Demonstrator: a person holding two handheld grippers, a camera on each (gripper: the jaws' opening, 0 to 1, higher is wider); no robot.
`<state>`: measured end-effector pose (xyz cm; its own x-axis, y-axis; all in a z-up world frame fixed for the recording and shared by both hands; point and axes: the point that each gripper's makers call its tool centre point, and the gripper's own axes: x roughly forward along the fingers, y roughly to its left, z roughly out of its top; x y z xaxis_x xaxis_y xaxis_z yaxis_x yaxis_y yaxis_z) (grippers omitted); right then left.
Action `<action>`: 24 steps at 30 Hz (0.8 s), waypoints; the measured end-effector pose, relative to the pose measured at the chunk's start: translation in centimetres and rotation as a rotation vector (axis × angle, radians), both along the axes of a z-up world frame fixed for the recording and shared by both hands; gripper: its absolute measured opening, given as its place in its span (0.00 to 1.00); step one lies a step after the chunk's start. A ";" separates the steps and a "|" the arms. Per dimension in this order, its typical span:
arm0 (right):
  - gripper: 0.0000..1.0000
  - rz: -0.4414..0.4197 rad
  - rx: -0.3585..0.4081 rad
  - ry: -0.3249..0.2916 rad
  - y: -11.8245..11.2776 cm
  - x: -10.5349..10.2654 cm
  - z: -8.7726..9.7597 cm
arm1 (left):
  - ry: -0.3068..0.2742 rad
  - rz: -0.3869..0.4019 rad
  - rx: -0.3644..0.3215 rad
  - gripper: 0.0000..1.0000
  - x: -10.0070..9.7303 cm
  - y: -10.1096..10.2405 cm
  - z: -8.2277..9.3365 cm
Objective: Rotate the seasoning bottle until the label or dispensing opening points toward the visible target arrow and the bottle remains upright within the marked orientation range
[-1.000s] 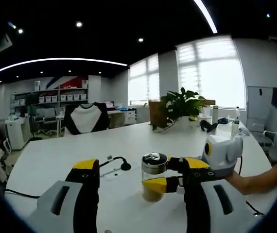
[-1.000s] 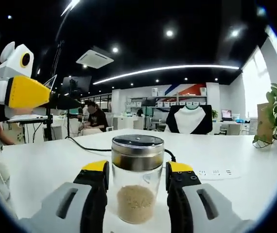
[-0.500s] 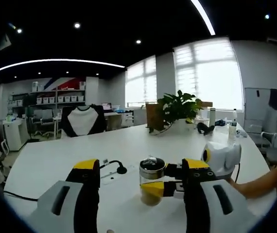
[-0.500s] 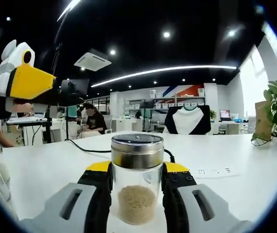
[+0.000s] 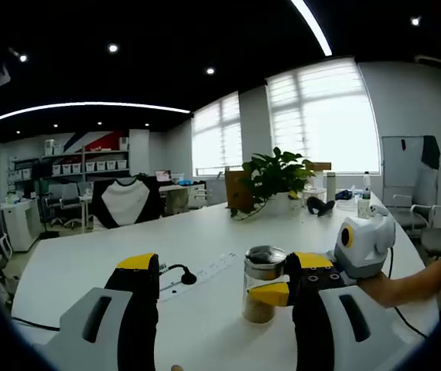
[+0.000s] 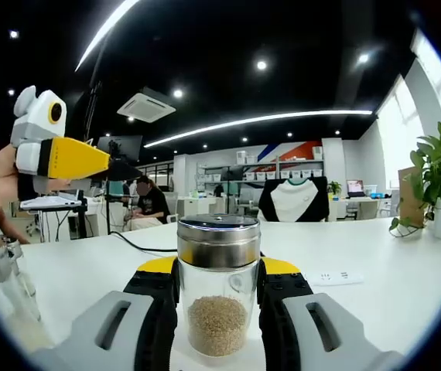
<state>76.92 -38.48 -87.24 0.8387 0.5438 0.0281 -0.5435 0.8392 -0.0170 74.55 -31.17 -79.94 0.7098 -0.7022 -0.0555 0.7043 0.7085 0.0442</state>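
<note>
Contact was the change: a second before, our right gripper [image 6: 217, 290] had its yellow-tipped jaws standing apart from the seasoning bottle [image 6: 218, 284], and by now they had closed flat against both sides of the glass, just under the steel cap. The bottle stood upright on the desk [image 6: 391, 286], roughly midway across it, with a low fill of tan grains. We judged the grasp secured and the turn about to start; no label, opening mark or target arrow could be made out, so we could not tell how far it had to go.

In the left gripper view our left gripper [image 5: 224, 282] hung above the desk with its jaws wide apart and nothing between them, while the bottle [image 5: 263, 284] and the gripper clamped on it sat toward the desk's right edge.

The desk was long, white and glossy. A power strip [image 5: 205, 270] with a black cable lay on it towards the far end, and a potted plant [image 5: 277, 179] stood near the far right corner. Beyond lay an open office with bright windows, shelving, ceiling lights and a seated person [image 6: 150, 206].
</note>
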 end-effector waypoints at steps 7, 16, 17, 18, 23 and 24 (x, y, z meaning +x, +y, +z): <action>0.37 0.013 -0.011 -0.014 -1.2 -3.2 0.6 | -0.018 -0.055 0.029 0.73 -2.1 -2.2 0.4; 0.37 0.026 0.001 -0.033 -1.9 -6.6 1.7 | -0.012 -0.140 -0.029 0.73 -5.8 -3.5 1.3; 0.37 0.030 0.006 -0.035 -1.9 -7.0 1.8 | -0.005 -0.158 -0.032 0.73 -6.3 -3.6 1.3; 0.37 0.032 0.009 -0.036 -2.0 -7.3 1.8 | -0.001 -0.170 -0.031 0.73 -6.7 -3.6 1.3; 0.37 0.034 -0.017 -0.072 -2.0 -9.3 2.3 | -0.013 -0.167 -0.026 0.71 -8.9 -3.4 1.5; 0.37 0.037 -0.021 -0.081 -2.1 -9.7 2.4 | -0.018 -0.156 -0.054 0.70 -9.4 -3.4 1.7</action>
